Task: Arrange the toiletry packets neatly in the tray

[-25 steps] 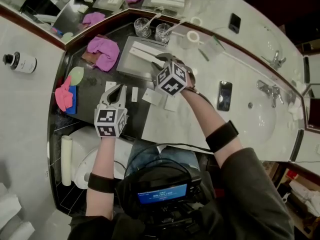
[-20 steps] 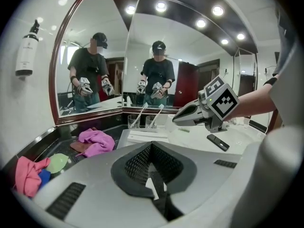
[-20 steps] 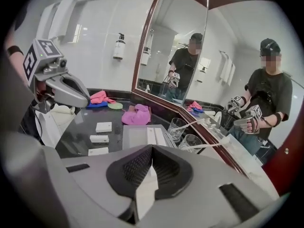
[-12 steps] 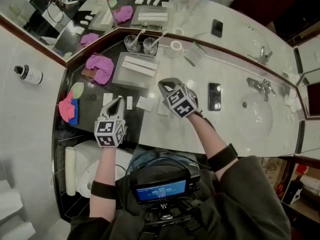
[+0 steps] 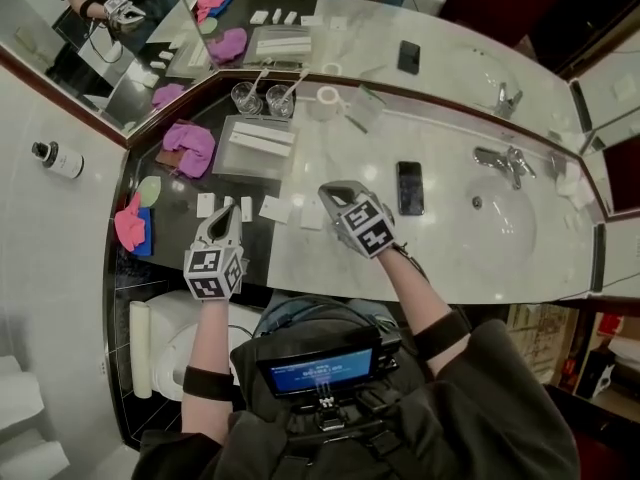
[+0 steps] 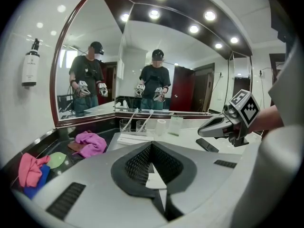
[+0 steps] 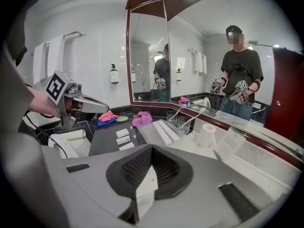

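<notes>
A metal tray on the dark counter holds long white packets. Several small white packets lie in a row on the counter in front of it, also seen in the right gripper view as small packets. My left gripper hovers shut over that row. My right gripper is shut too, raised above the counter's pale part, near the rightmost packet. A white patch shows through the gap behind each pair of jaws. I cannot tell what it is.
A pink cloth lies left of the tray, two glasses behind it. A phone lies right of my right gripper, then the sink and tap. More cloths sit at the far left. Mirrors back the counter.
My right gripper has pulled back from the tray's front edge toward me, its jaws closing on the way. The left gripper has stayed over the packet row.
</notes>
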Action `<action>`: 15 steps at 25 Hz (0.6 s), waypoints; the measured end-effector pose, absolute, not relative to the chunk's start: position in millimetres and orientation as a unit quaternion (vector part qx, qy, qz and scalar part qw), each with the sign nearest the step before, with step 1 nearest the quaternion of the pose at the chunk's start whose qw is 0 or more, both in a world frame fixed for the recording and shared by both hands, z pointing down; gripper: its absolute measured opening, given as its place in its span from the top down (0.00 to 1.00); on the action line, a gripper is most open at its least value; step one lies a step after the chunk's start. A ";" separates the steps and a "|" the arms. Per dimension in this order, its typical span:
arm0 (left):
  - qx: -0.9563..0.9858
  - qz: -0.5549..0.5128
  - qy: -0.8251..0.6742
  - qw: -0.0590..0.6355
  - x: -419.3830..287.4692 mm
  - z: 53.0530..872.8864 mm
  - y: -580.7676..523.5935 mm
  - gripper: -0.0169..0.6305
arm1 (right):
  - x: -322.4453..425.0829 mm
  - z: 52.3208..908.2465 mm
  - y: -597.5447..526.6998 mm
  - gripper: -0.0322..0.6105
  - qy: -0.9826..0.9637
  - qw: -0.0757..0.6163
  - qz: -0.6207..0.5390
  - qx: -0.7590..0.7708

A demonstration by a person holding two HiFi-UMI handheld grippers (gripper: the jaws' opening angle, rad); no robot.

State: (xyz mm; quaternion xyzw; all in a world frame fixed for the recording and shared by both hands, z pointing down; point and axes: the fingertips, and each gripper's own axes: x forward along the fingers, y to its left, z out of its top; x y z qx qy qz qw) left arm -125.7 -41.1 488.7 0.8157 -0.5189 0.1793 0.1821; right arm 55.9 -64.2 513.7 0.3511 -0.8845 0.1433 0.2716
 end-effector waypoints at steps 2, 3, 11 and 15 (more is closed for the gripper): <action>0.816 0.177 -0.519 0.183 -123.3 487.3 -37.6 0.97 | 62.8 512.6 -58.3 0.93 -0.884 0.268 0.147 0.355; 0.815 0.176 -0.519 0.185 -122.5 486.9 -36.2 0.97 | 65.5 512.6 -55.7 0.93 -0.883 0.266 0.149 0.356; 0.819 0.178 -0.518 0.175 -116.0 484.7 -25.8 0.97 | 74.4 521.9 -37.3 0.93 -0.885 0.273 0.154 0.346; 0.814 0.175 -0.523 0.179 -120.9 485.0 -22.3 0.97 | 71.3 528.0 -35.1 0.92 -0.884 0.282 0.148 0.343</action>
